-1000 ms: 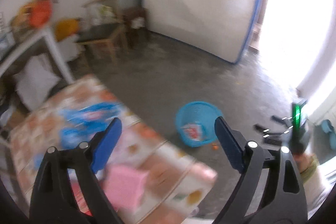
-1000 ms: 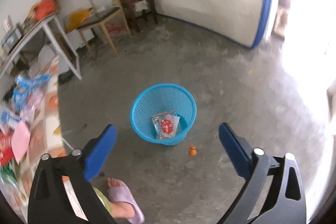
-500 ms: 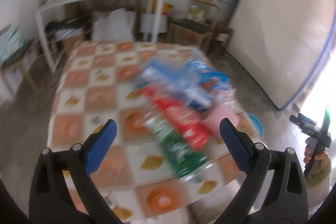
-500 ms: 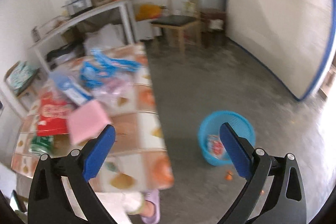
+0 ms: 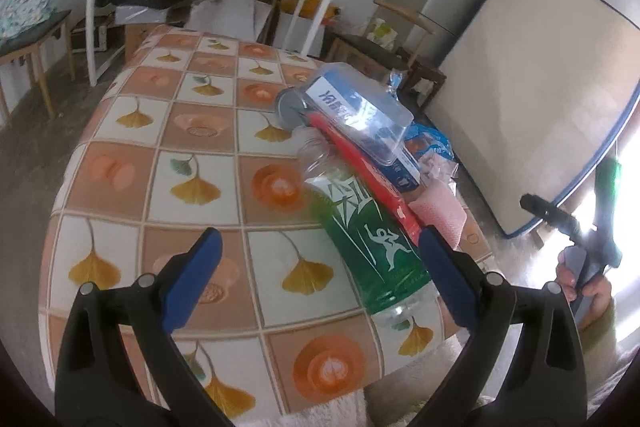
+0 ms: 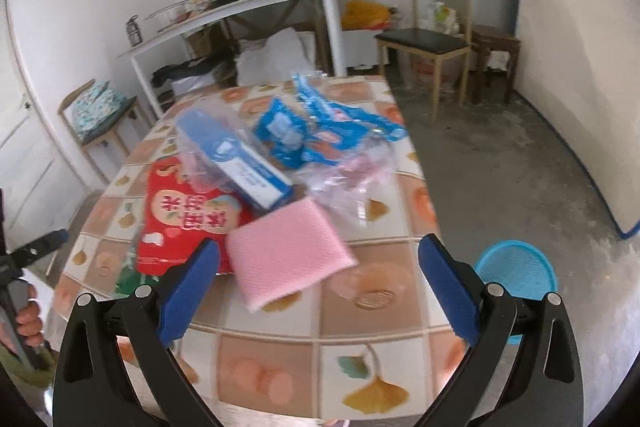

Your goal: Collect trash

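Both the left hand-held gripper [image 5: 318, 275] and the right hand-held gripper [image 6: 318, 277] hang released and empty above the tile-patterned desk [image 6: 372, 343], apparently choosing a piece. The flat pink foam pad [image 6: 290, 259] lies nearest the right one, with the round blue plastic basket [image 6: 516, 267] on the floor at right to receive it.

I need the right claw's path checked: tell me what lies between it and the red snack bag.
In the right wrist view, the pink cloth lies ahead of the open right claw, its left edge beside the red snack bag; otherwise only tablecloth.
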Demonstrator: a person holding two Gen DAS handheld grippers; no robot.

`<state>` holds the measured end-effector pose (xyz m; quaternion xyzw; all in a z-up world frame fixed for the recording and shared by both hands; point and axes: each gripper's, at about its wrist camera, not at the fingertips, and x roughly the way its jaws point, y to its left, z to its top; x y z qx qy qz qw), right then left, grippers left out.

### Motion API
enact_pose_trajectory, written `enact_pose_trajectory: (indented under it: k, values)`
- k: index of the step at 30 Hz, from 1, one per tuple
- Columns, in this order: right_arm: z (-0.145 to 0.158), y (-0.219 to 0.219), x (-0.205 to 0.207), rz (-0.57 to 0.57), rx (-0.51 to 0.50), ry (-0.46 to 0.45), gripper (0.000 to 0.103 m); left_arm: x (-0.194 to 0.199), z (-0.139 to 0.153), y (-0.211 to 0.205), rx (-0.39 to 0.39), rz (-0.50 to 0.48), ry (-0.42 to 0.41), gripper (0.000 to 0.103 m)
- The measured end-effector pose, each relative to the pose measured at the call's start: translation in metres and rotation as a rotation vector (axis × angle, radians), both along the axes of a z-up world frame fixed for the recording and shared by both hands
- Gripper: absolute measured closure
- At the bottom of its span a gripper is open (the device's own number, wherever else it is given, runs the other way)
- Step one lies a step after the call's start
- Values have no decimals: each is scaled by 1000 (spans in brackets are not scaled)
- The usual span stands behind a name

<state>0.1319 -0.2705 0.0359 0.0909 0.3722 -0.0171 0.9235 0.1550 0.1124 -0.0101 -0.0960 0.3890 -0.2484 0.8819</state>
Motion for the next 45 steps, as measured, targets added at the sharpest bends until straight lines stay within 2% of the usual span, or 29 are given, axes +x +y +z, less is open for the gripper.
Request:
enact_pose_trajectory:
  k: [7, 10, 16, 23, 25, 28, 31, 35, 40, 45]
  values:
    - [9, 23, 35, 105, -3, 8, 6, 18, -11, -18, -49, -46, 21, 8]
    - [11, 21, 47, 112, 39, 12, 7, 22, -12, -22, -61, -56, 18, 8]
    - [-4, -17, 77, 48, 188, 71, 7, 26, -13, -30, -44, -59, -10, 8]
    - [-26, -72, 125, -93, 380, 167, 11, 31, -6, -43, -8, -37, -46, 8]
    - [-29, -77, 131, -100, 402, 175, 11, 31, 0, -50, 4, -26, -60, 8]
    - [-29, -77, 134, -103, 378, 180, 11, 27, 9, -60, 50, -1, -111, 8]
    - [-30, -75, 137, -115, 326, 203, 11, 25, 13, -69, 97, 31, -128, 8]
    - [-23, -67, 134, -128, 263, 219, 11, 19, 18, -69, 88, 31, -132, 8]
    - [0, -43, 121, -103, 166, 195, 11, 11, 25, -60, 87, 47, -138, 8]
    - [20, -18, 110, -94, 8, 208, 7, 4, 32, -50, 70, 63, -147, 8]
